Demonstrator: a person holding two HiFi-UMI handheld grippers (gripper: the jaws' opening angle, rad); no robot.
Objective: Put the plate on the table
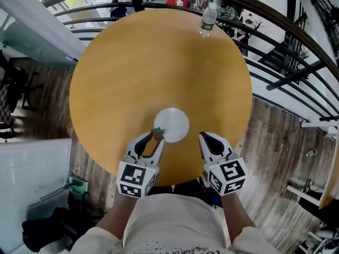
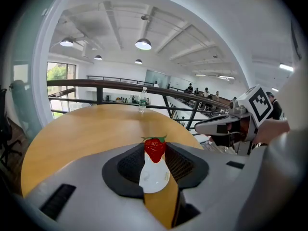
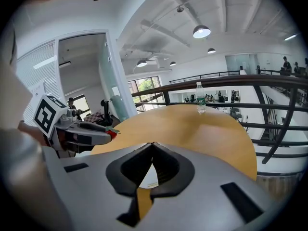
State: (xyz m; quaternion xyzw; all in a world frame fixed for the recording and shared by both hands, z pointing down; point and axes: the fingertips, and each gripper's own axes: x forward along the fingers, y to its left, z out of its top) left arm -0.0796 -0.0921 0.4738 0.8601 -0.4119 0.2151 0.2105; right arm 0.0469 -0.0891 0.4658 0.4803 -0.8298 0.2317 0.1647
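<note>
A round wooden counter (image 1: 132, 73) stands by a dark metal railing (image 1: 288, 25), and the white plate (image 1: 173, 124) already lies flat on it, on the near side, just ahead of the person's two grippers. The left gripper (image 1: 157, 137) has its jaws closed on a small red strawberry (image 2: 155, 149) with a green leafy top, pinched right at the jaw tips. From above, the berry sits over the near left rim of the plate; I cannot tell whether it touches it. The right gripper (image 1: 203, 137) is off the plate's near right side, over bare wood, and its jaws are closed with the tips meeting and nothing between them. Looking along either gripper, a sliver of the white plate shows through the gap below the tips. Both grippers slope down toward the counter. A clear water bottle (image 1: 207, 21) stands upright at the far edge, well apart from the plate.
</note>
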